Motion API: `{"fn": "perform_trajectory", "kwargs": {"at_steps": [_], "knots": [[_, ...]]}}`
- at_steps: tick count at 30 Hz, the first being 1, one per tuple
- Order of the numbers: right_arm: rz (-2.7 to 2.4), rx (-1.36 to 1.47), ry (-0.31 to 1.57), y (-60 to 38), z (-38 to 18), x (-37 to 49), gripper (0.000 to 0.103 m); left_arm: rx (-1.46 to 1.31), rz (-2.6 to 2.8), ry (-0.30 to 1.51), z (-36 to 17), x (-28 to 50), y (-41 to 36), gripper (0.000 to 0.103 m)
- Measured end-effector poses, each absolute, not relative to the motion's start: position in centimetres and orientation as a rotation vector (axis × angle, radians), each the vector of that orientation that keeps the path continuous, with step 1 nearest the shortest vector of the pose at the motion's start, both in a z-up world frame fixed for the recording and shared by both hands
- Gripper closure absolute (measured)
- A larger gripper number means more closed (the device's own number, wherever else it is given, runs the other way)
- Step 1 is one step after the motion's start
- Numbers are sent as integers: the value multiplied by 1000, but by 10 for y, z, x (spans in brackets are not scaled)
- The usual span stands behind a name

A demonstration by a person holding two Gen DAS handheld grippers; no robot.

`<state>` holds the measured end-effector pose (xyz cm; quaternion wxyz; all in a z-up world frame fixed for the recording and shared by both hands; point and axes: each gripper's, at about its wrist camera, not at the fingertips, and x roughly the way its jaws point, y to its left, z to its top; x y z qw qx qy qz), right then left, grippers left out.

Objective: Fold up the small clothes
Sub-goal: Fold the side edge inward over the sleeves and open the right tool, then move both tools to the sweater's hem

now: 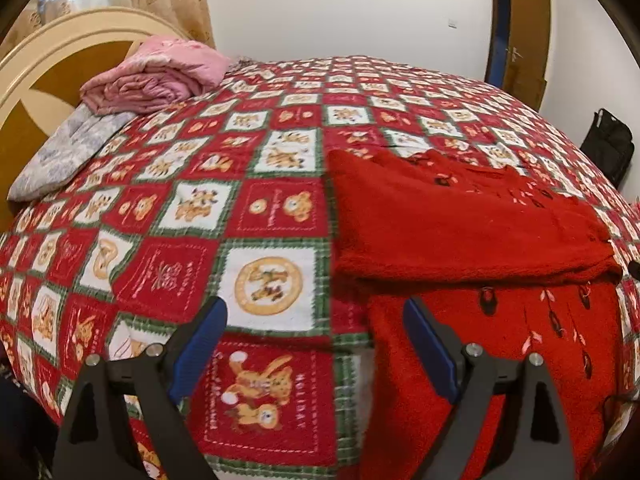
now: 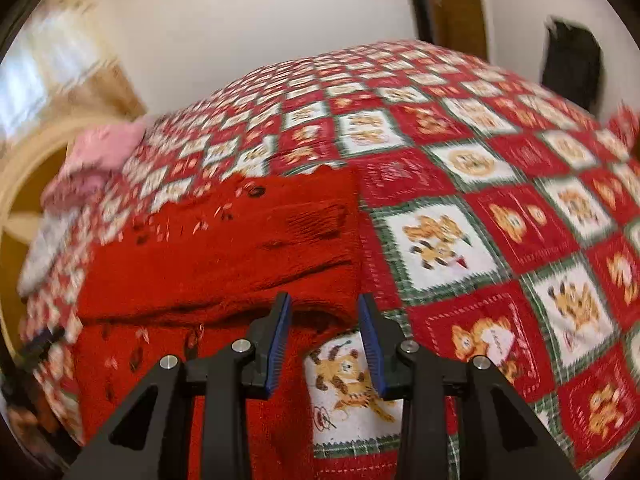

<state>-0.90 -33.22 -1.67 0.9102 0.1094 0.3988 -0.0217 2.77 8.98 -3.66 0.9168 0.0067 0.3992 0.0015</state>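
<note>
A red knitted sweater (image 1: 460,232) with small embroidered motifs lies on the bed, its upper part folded down over the lower part. It also shows in the right wrist view (image 2: 224,256). My left gripper (image 1: 316,320) is open and empty above the bedspread, just left of the sweater's lower left edge. My right gripper (image 2: 325,320) is open and empty, hovering at the sweater's lower right corner near the fold edge. The right wrist view is blurred by motion.
The bed is covered by a red, white and green checked bedspread (image 1: 260,184) with bear pictures. A folded pink blanket (image 1: 156,76) and a grey floral pillow (image 1: 64,152) lie by the headboard (image 1: 36,76). A black bag (image 1: 608,144) stands beyond the bed's far side.
</note>
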Motion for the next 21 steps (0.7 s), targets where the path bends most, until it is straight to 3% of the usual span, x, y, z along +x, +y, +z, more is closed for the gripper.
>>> {"fn": "perform_trajectory", "kwargs": {"at_steps": [6, 9, 21], "knots": [[-33, 231, 909, -325, -48, 11, 67, 0, 37, 839, -41, 23, 103, 11], [-53, 278, 890, -332, -35, 3, 67, 2, 34, 827, -36, 16, 110, 11], [-422, 161, 270, -398, 178, -194, 67, 75, -22, 747, -12, -50, 142, 11]]}}
